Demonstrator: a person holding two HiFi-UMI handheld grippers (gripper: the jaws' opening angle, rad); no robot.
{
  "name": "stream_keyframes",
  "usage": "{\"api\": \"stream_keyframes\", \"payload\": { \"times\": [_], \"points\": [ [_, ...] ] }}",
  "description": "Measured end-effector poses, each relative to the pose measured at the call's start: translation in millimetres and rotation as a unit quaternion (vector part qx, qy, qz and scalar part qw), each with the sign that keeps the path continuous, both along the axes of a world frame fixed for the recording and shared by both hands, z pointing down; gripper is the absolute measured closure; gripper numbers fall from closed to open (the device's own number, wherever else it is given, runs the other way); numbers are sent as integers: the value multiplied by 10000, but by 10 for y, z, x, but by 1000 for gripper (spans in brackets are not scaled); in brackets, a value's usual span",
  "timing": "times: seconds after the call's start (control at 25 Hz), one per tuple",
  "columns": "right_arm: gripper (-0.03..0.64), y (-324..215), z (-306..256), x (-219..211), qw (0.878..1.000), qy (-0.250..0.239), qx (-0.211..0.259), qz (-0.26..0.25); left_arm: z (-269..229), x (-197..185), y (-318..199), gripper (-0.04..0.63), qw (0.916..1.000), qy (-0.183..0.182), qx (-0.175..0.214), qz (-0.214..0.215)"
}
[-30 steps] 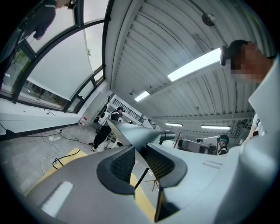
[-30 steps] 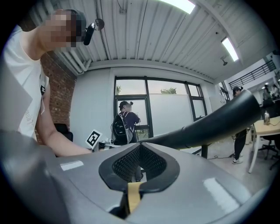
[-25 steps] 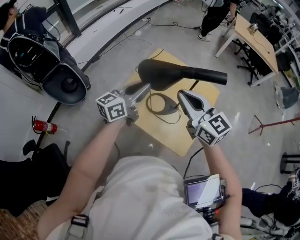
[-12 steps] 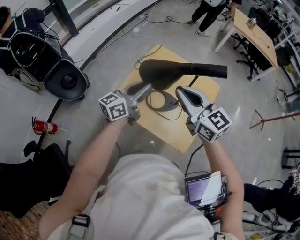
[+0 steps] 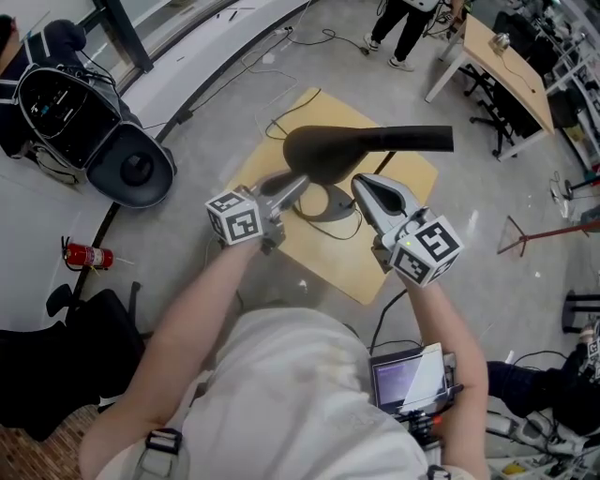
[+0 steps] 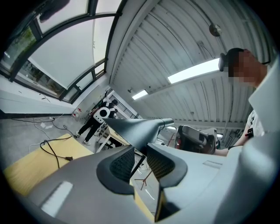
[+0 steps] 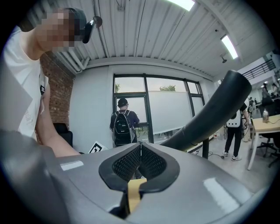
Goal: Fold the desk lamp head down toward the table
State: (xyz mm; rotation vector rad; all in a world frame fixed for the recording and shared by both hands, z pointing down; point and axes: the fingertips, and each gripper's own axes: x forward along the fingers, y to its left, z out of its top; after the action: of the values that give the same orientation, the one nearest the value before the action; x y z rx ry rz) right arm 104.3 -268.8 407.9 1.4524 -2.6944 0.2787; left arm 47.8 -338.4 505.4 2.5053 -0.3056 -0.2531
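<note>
Vs 1 s back: L gripper [image 5: 300,178] has crept a bit toward the desk lamp head [image 5: 328,155] in the head view, marker cube w/ it. R gripper [image 5: 364,187] sits where it was. Lamp pose looks unchanged to us: head raised over the yellow table [image 5: 337,267], not folded down, lamp arm [image 5: 412,141] running out to the right roughly level. The whole view has shifted slightly, so we can't judge any small lamp movement.

L gripper: released, jaws parted by a narrow gap, nothing b/w the pads [image 6: 123,164], and we see floor through the gap. In the left gripper view the lamp head's dark edge sits just above and beyond the tips. The head view puts the tips at the head's near-left underside. Contact or not — can't tell.

R gripper: clenched, pads [image 7: 151,162] meet, nothing in them. Tips sit near the head's right underside. The lamp arm crosses the upper right of the right gripper view.

Lamp base [image 5: 323,202] rests on the table below the head, b/w the two grippers' tips. Cord w/ plug [image 6: 65,158] lies on the table. Person [image 5: 403,19] at the top of the head view has walked further left.
</note>
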Motion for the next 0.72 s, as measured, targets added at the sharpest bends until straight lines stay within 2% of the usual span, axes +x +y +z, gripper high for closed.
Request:
{"api": "stream_keyframes", "payload": {
  "times": [0.72],
  "points": [
    [600, 0, 50, 87, 9999, 59, -60, 95, 227, 168, 87, 508, 9996, -19, -250, 156]
  ]
}}
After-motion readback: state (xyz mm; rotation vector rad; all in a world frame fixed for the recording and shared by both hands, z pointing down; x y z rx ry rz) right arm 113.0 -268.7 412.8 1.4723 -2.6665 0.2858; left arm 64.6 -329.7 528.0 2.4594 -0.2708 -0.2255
